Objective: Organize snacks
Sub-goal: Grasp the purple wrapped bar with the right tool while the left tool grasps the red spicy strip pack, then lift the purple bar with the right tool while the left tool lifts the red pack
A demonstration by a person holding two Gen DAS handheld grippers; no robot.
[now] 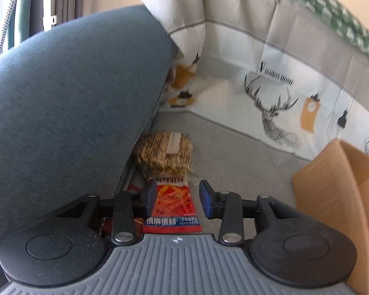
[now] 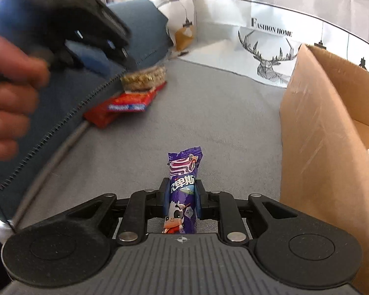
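My left gripper (image 1: 178, 198) is open and hovers over a red snack packet (image 1: 173, 209) that lies on the grey sofa seat beside the blue cushion (image 1: 69, 103). A straw-coloured snack bundle (image 1: 164, 153) lies just beyond the packet. My right gripper (image 2: 180, 198) is shut on a purple candy packet (image 2: 183, 191) with a cow picture, held above the seat. In the right wrist view the left gripper (image 2: 98, 36) shows blurred at upper left, above the red packet (image 2: 128, 105) and the bundle (image 2: 144, 78).
An open cardboard box (image 2: 315, 135) stands on the seat at the right; it also shows in the left wrist view (image 1: 332, 196). A deer-print cloth (image 1: 270, 93) covers the sofa back. Grey seat fabric (image 2: 196, 113) spreads between cushion and box.
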